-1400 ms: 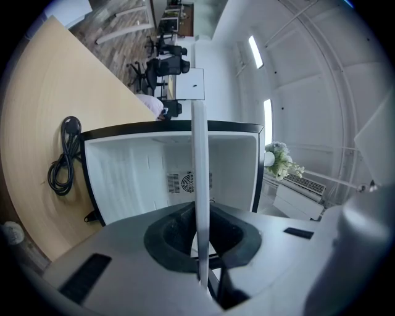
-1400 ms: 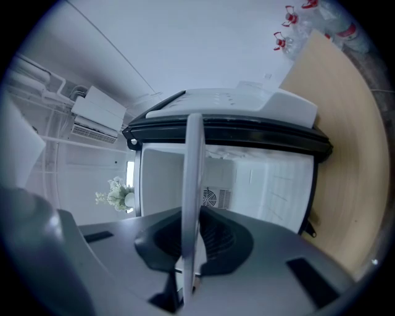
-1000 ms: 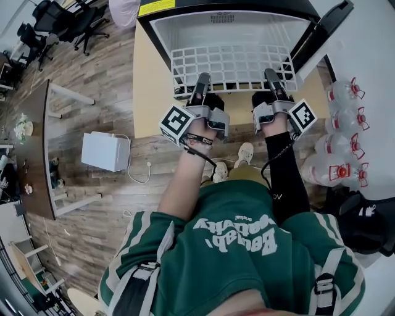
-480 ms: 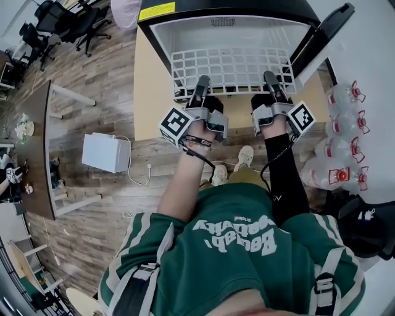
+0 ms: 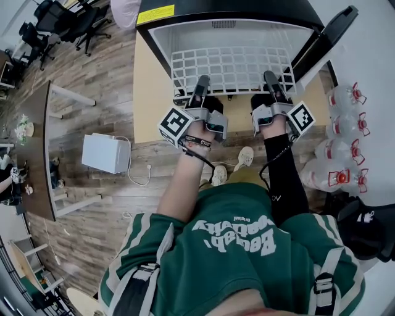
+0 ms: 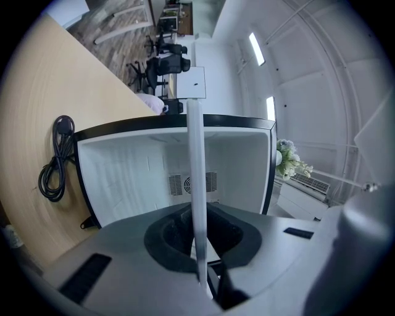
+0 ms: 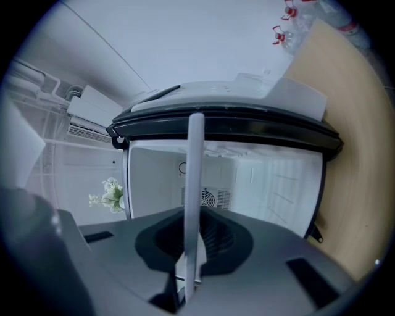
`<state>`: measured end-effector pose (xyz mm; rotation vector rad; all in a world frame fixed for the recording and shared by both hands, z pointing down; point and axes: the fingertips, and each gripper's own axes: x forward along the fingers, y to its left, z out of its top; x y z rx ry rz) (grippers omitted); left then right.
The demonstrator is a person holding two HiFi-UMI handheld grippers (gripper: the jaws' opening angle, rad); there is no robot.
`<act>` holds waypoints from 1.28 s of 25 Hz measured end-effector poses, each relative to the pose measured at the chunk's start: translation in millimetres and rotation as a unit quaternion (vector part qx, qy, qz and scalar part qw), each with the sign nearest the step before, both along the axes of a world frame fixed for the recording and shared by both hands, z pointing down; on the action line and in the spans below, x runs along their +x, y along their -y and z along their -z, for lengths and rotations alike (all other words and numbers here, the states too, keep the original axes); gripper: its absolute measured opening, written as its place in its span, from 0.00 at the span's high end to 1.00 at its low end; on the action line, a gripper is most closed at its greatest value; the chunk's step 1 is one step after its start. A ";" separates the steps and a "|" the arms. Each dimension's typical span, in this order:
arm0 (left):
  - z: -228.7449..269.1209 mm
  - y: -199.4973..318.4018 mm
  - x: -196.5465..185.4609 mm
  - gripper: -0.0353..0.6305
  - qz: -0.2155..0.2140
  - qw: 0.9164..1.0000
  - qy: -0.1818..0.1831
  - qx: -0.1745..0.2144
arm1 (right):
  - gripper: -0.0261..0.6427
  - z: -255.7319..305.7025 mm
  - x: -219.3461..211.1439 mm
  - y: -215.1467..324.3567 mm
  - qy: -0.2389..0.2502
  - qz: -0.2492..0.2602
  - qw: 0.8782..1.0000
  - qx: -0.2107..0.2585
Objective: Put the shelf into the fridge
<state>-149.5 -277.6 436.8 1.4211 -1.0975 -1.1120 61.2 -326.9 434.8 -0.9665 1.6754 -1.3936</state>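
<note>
Plank flooring runs round a pale worktop that carries the open fridge. At its mouth the white wire shelf lies level; its far part appears to be inside the white cavity, with the near edge outside. The left gripper and right gripper, well apart, are each clenched on that near edge. To seat it well, both should probably push evenly and level, so the sides slide along the walls without skewing or jamming.

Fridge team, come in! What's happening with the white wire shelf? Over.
Left gripper, right gripper: both shut on front edge of white wire shelf. Shelf partway into open white fridge. Nothing seen blocking.
</note>
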 end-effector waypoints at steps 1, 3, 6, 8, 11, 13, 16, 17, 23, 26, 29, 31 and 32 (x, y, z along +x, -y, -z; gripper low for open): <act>-0.1 1.9 -1.0 0.91 0.000 1.000 0.001 -0.001 | 0.91 0.1 -1.0 1.7 0.000 0.001 1.000 0.000; -0.3 5.8 -1.9 0.91 0.001 1.000 0.000 -0.001 | 0.91 0.4 -1.7 5.3 0.000 0.002 1.000 -0.001; -1.2 10.0 -1.7 0.91 0.001 1.000 -0.001 -0.002 | 0.91 -0.3 -1.3 9.8 0.001 0.001 1.000 0.001; -1.8 11.9 -1.6 0.92 0.000 1.000 0.000 -0.001 | 0.91 -1.5 -0.8 11.4 0.001 0.000 1.000 0.001; -1.3 14.5 -2.6 0.92 0.001 1.000 0.000 -0.001 | 0.92 -1.3 -1.5 13.1 0.002 0.000 1.000 -0.001; -0.2 15.9 -3.9 0.92 0.002 1.000 -0.003 -0.002 | 0.92 -0.3 -3.1 14.4 0.003 -0.001 1.000 -0.003; 1.2 18.4 -4.3 0.92 0.005 1.000 -0.006 -0.004 | 0.92 0.7 -3.3 17.1 0.001 -0.003 1.000 -0.007; 1.0 19.4 -4.2 0.92 0.005 1.000 -0.006 -0.005 | 0.92 0.9 -3.0 18.1 0.000 -0.004 1.000 -0.009; 3.6 26.6 -4.7 0.92 0.008 1.000 -0.009 -0.009 | 0.92 3.4 -3.4 24.6 -0.002 -0.005 1.000 -0.015; 5.2 30.0 -5.5 0.92 0.006 1.000 -0.012 -0.009 | 0.92 5.1 -3.8 28.1 -0.005 -0.004 1.000 -0.020; 6.2 34.2 -7.2 0.92 0.007 1.000 -0.012 -0.011 | 0.92 6.5 -6.4 32.2 -0.004 -0.003 1.000 -0.022; 6.7 37.5 -8.3 0.92 0.008 1.000 -0.012 -0.011 | 0.92 7.0 -7.6 35.5 -0.003 -0.002 1.000 -0.023; 6.8 39.3 -8.7 0.92 0.008 1.000 -0.011 -0.011 | 0.92 6.9 -7.8 37.4 -0.004 -0.001 1.000 -0.023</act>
